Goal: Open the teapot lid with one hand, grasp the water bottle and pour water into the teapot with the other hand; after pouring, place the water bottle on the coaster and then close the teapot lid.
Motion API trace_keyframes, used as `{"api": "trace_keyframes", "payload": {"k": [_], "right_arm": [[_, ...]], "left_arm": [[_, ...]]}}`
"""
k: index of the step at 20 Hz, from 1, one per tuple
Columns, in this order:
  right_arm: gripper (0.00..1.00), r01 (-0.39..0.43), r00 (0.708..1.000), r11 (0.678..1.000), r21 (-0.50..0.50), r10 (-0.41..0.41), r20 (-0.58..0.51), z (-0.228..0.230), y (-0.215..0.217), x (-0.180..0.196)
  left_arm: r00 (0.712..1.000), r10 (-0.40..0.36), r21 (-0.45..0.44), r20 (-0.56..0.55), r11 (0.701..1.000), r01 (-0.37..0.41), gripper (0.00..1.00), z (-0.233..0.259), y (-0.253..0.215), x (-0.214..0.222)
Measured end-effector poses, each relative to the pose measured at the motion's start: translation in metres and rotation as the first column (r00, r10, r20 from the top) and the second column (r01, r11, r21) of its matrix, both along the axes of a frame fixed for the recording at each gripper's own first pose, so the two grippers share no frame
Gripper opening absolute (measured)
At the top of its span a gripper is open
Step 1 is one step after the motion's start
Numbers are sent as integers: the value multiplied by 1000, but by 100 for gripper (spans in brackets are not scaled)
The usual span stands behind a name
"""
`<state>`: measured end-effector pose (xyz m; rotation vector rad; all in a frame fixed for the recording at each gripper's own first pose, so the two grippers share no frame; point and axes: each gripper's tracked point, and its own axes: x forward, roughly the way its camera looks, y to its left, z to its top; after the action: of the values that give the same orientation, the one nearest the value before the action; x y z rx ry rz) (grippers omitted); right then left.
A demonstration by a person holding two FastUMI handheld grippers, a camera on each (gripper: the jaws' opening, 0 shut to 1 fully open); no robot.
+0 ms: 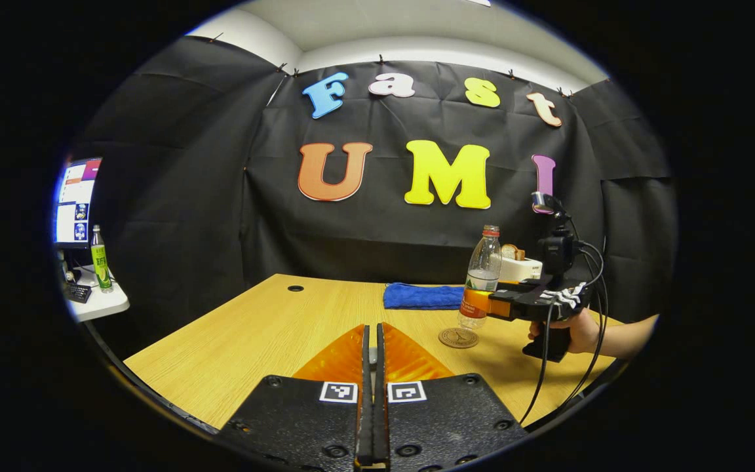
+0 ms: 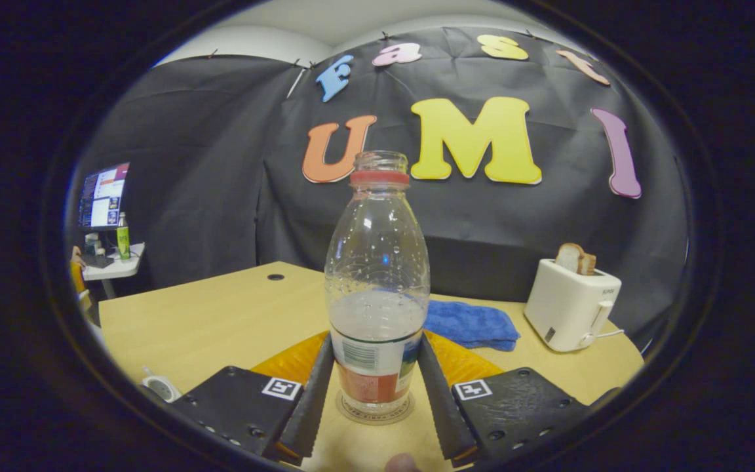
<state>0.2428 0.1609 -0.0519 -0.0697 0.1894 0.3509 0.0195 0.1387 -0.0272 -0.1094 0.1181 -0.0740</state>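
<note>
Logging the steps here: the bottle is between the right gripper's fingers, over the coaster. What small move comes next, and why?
Probably open the right gripper and back it away. The water bottle stands upright with its base on the coaster, uncapped and part full, both fingers against its label. The left gripper is shut and empty.

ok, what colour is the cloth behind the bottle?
Blue. The cloth lies folded behind the bottle, clearest in the right gripper view.
</note>
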Motion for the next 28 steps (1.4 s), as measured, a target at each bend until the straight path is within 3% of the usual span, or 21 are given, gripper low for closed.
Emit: {"api": "trace_keyframes", "payload": {"k": [15,17,20,21,24,28], "right_arm": [[73,9,998,1000,29,-7,-63,-40,0,24],[77,14,998,1000,21,-12,-65,-42,-2,25],[96,10,998,1000,23,-8,-69,-41,-2,24],[98,13,997,1000,21,-12,-70,-39,-4,23],[98,20,996,997,68,-14,-89,-31,-15,3],[97,47,994,989,140,-33,-105,-19,-53,-51]], "left_arm": [[1000,10,10,-11,1000,-10,3,-5,6,4],[1000,8,16,-14,1000,-7,3,-5,5,2],[1000,5,18,-12,1000,-5,3,-5,3,2],[1000,5,18,-11,1000,-5,3,-5,4,3],[1000,0,17,-6,1000,0,3,-3,0,4],[999,-29,18,14,999,28,3,1,-23,3]]}}
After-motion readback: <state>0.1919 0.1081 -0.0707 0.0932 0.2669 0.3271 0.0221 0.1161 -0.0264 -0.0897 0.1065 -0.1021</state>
